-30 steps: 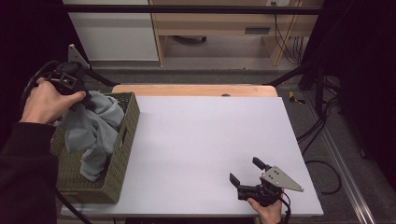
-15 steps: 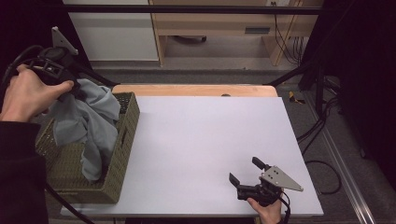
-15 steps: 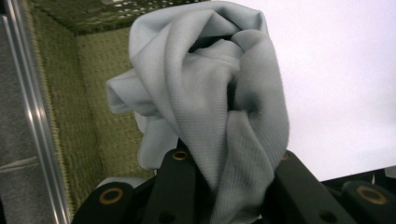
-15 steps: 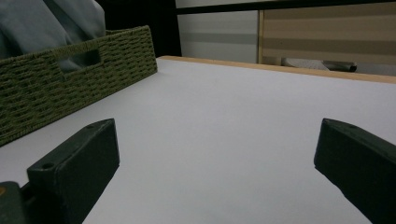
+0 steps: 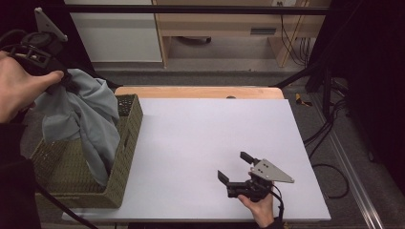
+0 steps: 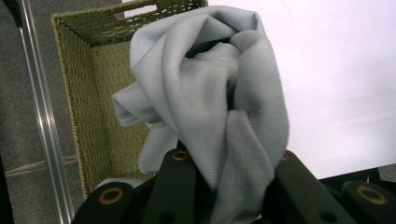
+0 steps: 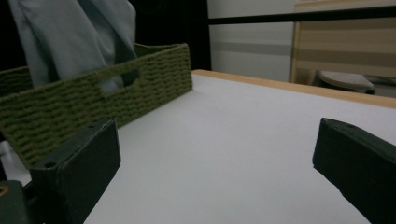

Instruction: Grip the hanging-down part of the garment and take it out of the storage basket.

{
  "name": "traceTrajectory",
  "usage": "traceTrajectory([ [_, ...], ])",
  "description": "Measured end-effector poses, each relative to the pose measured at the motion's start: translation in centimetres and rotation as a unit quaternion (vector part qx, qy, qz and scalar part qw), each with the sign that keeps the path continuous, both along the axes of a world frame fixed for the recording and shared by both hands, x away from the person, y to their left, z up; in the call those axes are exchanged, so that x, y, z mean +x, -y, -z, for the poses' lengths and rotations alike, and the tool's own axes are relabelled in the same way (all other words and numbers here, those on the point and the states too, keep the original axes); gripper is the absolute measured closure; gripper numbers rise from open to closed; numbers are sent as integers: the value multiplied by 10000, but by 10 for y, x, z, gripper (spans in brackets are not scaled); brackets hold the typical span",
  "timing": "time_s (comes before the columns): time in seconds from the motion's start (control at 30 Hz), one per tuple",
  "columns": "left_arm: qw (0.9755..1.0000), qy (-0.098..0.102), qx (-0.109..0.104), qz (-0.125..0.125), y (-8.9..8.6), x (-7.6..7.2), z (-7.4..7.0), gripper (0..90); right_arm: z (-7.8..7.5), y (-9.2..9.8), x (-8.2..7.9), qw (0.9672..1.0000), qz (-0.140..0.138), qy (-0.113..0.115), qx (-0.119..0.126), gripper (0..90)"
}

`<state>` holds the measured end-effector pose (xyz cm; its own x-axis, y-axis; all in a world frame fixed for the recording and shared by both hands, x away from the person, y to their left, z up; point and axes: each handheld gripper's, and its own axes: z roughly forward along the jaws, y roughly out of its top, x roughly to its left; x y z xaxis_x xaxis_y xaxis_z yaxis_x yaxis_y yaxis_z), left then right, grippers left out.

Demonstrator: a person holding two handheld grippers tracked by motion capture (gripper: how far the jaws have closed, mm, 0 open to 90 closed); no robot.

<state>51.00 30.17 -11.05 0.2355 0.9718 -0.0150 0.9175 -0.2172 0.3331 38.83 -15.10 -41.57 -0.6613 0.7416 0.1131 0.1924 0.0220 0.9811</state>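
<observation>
- The left gripper (image 5: 59, 82) was raised above the basket (image 5: 125, 157), its jaws clamped on a bunched fold of the grey cloth (image 5: 88, 121). The cloth hung from it, with its lower end down inside the basket against the right wall.
- The right gripper (image 5: 236, 177) rested low over the white table (image 5: 200, 138) near the front edge, well apart from the basket, with jaws spread wide and nothing between them.
- Risk: the hold looked to be on a thick wad, not a flat edge, so the cloth could slip out under its own weight.
- Risk: the trailing end could drag on the woven wall and tip or shift the light basket if pulled sideways.
- Risk: the cloth hung in twisted folds, so it might land on the table as a heap.
- The left gripper view showed the pinch itself: ribbed cloth (image 6: 219, 116) wadded between the jaws, and the basket (image 6: 93, 93) floor bare below.
- The right gripper view showed the basket's (image 7: 93, 100) handle slot side-on, cloth (image 7: 70, 32) hanging behind it; the high view alone gave the whole layout.
</observation>
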Motion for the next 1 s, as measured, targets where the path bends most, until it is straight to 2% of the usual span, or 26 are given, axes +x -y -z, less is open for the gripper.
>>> traceTrajectory([
  [0.17, 10000, -34, 17, 11, 1, 2, 0, 796, -19, -38, 15, 9990, -408, 149, 108, 10],
  [0.3, 10000, -69, 15, 13, 0, 4, 0, 795, -30, -70, 27, 9977, -662, 125, 113, 17],
  [0.33, 10000, -79, 15, 8, 0, 5, 0, 795, -32, -83, 33, 9965, -819, 64, 137, 21],
  [0.4, 10000, -86, 18, 14, -1, 5, 0, 795, -33, -88, 36, 9963, -848, 73, 112, 26],
  [0.43, 10000, -79, 17, 11, -1, 6, 0, 795, -34, -98, 41, 9955, -933, -17, 170, 30],
  [0.63, 9999, -104, 20, 17, 0, 7, 1, 795, -37, -122, 54, 9935, -1109, -103, 223, 33],
  [0.67, 9999, -116, 25, 17, 0, 7, 1, 795, -38, -132, 59, 9930, -1163, -90, 211, 35],
  [0.83, 9999, -129, 31, 33, 0, 7, 1, 795, -41, -151, 64, 9915, -1278, -142, 216, 42],
  [0.9, 9999, -135, 43, 28, 0, 7, 1, 795, -42, -164, 67, 9898, -1403, -129, 190, 45],
  [0.93, 9999, -153, 42, 37, 0, 7, 2, 795, -42, -164, 67, 9898, -1403, -129, 190, 45],
  [1.0, 9999, -140, 48, 38, 1, 7, 2, 795, -42, -177, 70, 9884, -1481, -215, 259, 48],
])
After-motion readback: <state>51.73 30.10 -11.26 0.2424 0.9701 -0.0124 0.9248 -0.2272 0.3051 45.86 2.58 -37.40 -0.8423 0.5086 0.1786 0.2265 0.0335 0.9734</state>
